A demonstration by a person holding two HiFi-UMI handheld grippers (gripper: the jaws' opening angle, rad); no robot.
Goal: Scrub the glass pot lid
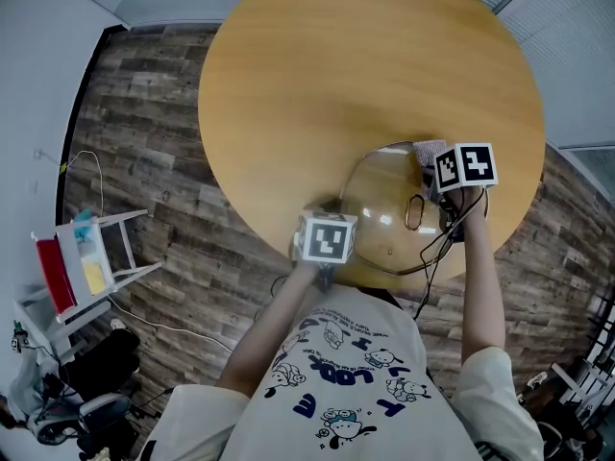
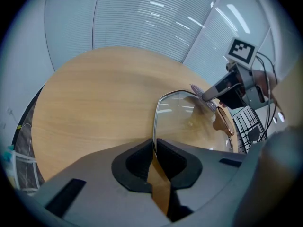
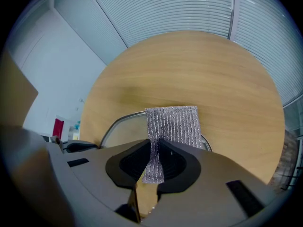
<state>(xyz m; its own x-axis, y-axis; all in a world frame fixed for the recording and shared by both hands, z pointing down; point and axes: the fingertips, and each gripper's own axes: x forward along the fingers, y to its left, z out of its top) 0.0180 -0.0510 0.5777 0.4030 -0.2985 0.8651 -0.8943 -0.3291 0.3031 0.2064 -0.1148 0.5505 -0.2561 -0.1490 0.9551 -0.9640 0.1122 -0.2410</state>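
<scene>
The round, pale wooden worktop (image 1: 365,75) is bare over its whole far half and out to its left edge, so that is where I have room to move. Everything I am working with sits crowded against the near edge, close to my body. The round, clear glass pot lid (image 1: 384,209) lies there with its near rim right at the worktop's edge, and beyond that edge is the dark plank floor (image 1: 144,152). A small white rack (image 1: 91,257) with red and yellow items stands on the floor, well off to the left. The left gripper (image 2: 154,148) has its black fingers (image 2: 135,164) clamped on the lid's thin metal rim, which runs straight up between them. The right gripper (image 3: 156,148) reaches in over the lid's far right side, and its fingers (image 3: 130,167) pinch a silver woven-mesh scrubbing cloth (image 3: 173,124) that fans out flat past the tips and reaches to the lid's far rim. A thin black cable (image 1: 432,257) hangs from that gripper across the glass. The glass is transparent, so the wood grain shows through it along with a few bright ceiling reflections. A copper-coloured loop handle (image 2: 222,122) sits at the centre of the lid. I cannot tell whether the lid lies flat or is tipped up.
</scene>
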